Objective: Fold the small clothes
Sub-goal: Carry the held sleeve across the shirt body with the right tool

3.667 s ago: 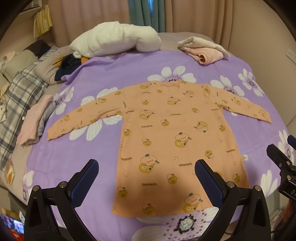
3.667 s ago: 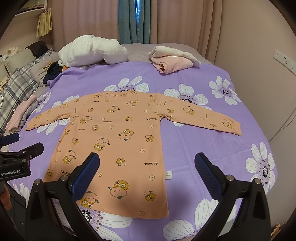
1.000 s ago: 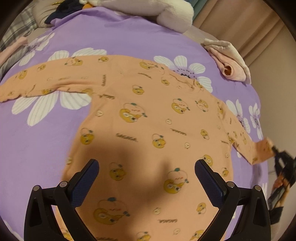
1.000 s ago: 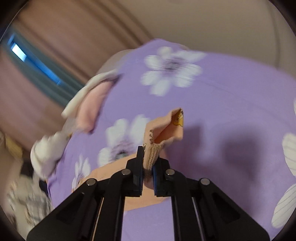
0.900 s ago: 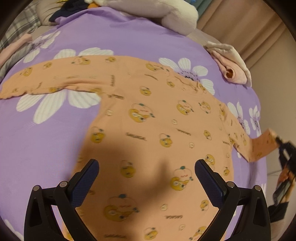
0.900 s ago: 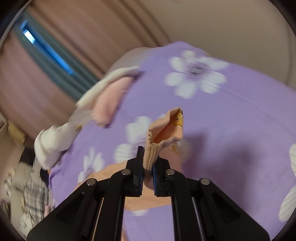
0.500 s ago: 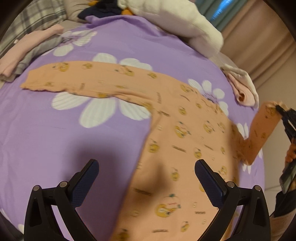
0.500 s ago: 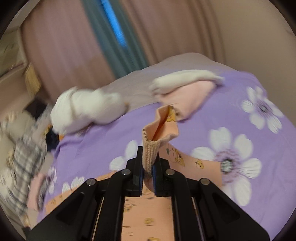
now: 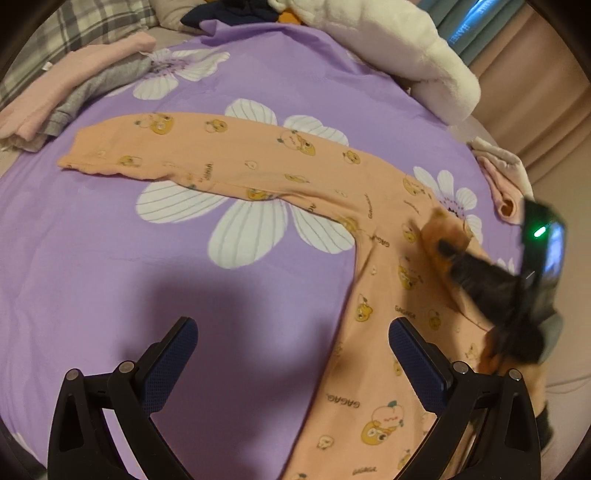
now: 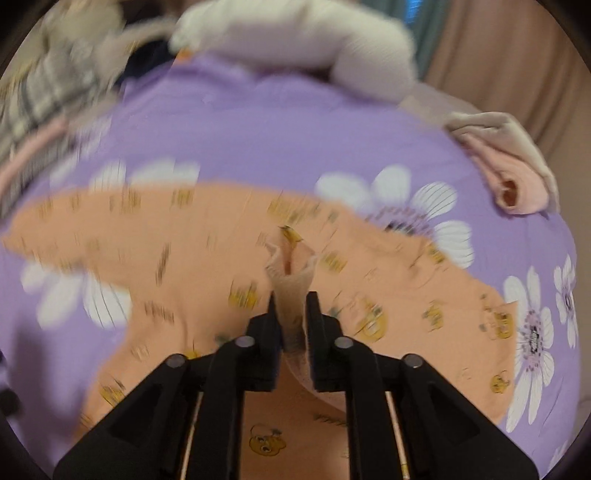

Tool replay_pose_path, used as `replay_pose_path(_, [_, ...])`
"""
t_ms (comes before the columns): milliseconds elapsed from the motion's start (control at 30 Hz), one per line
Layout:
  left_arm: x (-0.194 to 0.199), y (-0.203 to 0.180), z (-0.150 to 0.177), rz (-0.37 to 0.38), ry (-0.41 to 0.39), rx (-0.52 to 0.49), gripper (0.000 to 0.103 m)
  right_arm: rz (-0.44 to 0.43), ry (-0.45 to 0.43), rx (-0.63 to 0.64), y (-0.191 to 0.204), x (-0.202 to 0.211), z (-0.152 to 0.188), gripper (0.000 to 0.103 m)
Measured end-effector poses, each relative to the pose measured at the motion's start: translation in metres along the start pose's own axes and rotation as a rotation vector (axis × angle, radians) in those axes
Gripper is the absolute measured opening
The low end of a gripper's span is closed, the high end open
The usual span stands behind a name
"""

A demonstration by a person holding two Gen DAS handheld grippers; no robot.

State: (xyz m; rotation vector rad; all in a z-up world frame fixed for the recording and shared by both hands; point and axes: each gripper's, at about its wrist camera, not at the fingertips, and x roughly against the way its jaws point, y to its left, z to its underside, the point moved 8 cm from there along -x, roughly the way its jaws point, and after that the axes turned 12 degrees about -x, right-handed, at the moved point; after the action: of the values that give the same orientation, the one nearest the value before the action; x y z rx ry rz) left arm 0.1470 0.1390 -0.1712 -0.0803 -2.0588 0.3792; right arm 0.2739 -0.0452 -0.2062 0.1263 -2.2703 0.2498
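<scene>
orange top: spread on the purple bedspread, one sleeve folded over the chest
right gripper: jaws opening, sleeve cuff seen between them
left gripper: held wide open above the bedspread, nothing gripped

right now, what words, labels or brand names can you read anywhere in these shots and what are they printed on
"GAGAGA" – printed many times over on the orange garment; it reads upside down from the left wrist view, clearest near the lower hem.
White lettering on the teal curtain at the top right of the left wrist view: too blurred and cropped to read.
Right wrist view: the garment's print is motion-blurred, nothing legible.
</scene>
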Motion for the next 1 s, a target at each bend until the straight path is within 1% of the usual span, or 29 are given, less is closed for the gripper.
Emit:
replay_pose_path(33, [-0.004,-0.003,-0.003,0.017,0.006,-0.001,0.102,-0.01,0.038,0.027,0.004,-0.009,0.009,0.032])
replay_pose_path(67, [-0.007,-0.006,-0.005,0.032,0.011,-0.002,0.103,-0.031,0.067,0.043,0.006,-0.012,0.016,0.04])
replay_pose_path(100, [-0.01,-0.012,-0.009,0.06,0.018,0.0,0.103,-0.059,0.078,0.049,0.006,-0.011,0.02,0.047])
replay_pose_path(167, [-0.014,-0.024,-0.018,0.114,0.015,0.0,0.103,-0.178,0.082,0.053,0.011,0.001,0.025,0.047])
replay_pose_path(200, [-0.015,-0.03,-0.022,0.137,0.009,-0.003,0.103,-0.258,0.065,0.029,0.006,0.016,0.022,0.049])
replay_pose_path(233, [-0.016,-0.038,-0.027,0.161,-0.002,-0.011,0.102,-0.326,0.047,-0.012,-0.002,0.029,0.018,0.056])
replay_pose_path(267, [-0.016,-0.05,-0.035,0.2,-0.019,-0.022,0.103,-0.379,0.029,-0.058,-0.011,0.04,0.013,0.061])
replay_pose_path(300, [-0.017,-0.056,-0.039,0.221,-0.027,-0.027,0.102,-0.436,0.008,-0.12,-0.025,0.051,0.008,0.068])
replay_pose_path(333, [-0.019,-0.068,-0.046,0.256,-0.033,-0.033,0.102,-0.489,-0.009,-0.183,-0.039,0.061,0.004,0.072])
replay_pose_path(367, [-0.022,-0.079,-0.05,0.288,-0.036,-0.038,0.102,-0.529,-0.027,-0.248,-0.056,0.068,0.0,0.072])
replay_pose_path(400, [-0.024,-0.09,-0.054,0.319,-0.037,-0.045,0.102,-0.537,-0.038,-0.285,-0.068,0.07,0.0,0.072])
replay_pose_path(433, [-0.027,-0.096,-0.057,0.338,-0.037,-0.05,0.102,-0.522,-0.048,-0.326,-0.084,0.07,0.001,0.071])
replay_pose_path(467, [-0.031,-0.108,-0.061,0.363,-0.034,-0.059,0.102,-0.468,-0.048,-0.364,-0.105,0.064,0.004,0.07])
replay_pose_path(500, [-0.037,-0.119,-0.064,0.39,-0.028,-0.067,0.102,-0.426,-0.041,-0.392,-0.12,0.057,0.009,0.062])
replay_pose_path(533, [-0.04,-0.125,-0.067,0.407,-0.024,-0.07,0.102,-0.403,-0.027,-0.415,-0.129,0.051,0.014,0.046])
replay_pose_path(567, [-0.046,-0.134,-0.069,0.428,-0.02,-0.076,0.099,-0.38,0.009,-0.456,-0.142,0.039,0.022,0.039])
replay_pose_path(600, [-0.051,-0.14,-0.07,0.443,-0.015,-0.082,0.094,-0.362,0.033,-0.491,-0.153,0.03,0.029,0.03])
replay_pose_path(633, [-0.059,-0.148,-0.07,0.461,-0.004,-0.085,0.09,-0.347,0.043,-0.51,-0.159,0.025,0.036,0.026])
replay_pose_path(700, [-0.07,-0.156,-0.069,0.469,0.018,-0.085,0.071,-0.323,0.046,-0.528,-0.17,0.019,0.044,0.023])
replay_pose_path(767, [-0.086,-0.158,-0.066,0.456,0.046,-0.076,0.061,-0.324,0.053,-0.552,-0.177,0.013,0.052,0.022])
replay_pose_path(833, [-0.098,-0.153,-0.063,0.419,0.058,-0.068,0.061,-0.31,0.059,-0.56,-0.184,0.01,0.056,0.022])
replay_pose_path(867, [-0.105,-0.147,-0.06,0.386,0.066,-0.058,0.061,-0.303,0.064,-0.564,-0.186,0.008,0.058,0.022])
replay_pose_path(900, [-0.11,-0.143,-0.059,0.375,0.074,-0.05,0.059,-0.294,0.069,-0.566,-0.186,0.005,0.059,0.022])
replay_pose_path(933, [-0.115,-0.138,-0.056,0.371,0.077,-0.04,0.057,-0.29,0.074,-0.57,-0.195,0.005,0.062,0.021])
replay_pose_path(967, [-0.116,-0.135,-0.056,0.371,0.073,-0.036,0.051,-0.289,0.08,-0.576,-0.196,0.003,0.063,0.02])
replay_pose_path(1000, [-0.114,-0.133,-0.056,0.377,0.067,-0.031,0.051,-0.287,0.083,-0.578,-0.197,0.002,0.064,0.019])
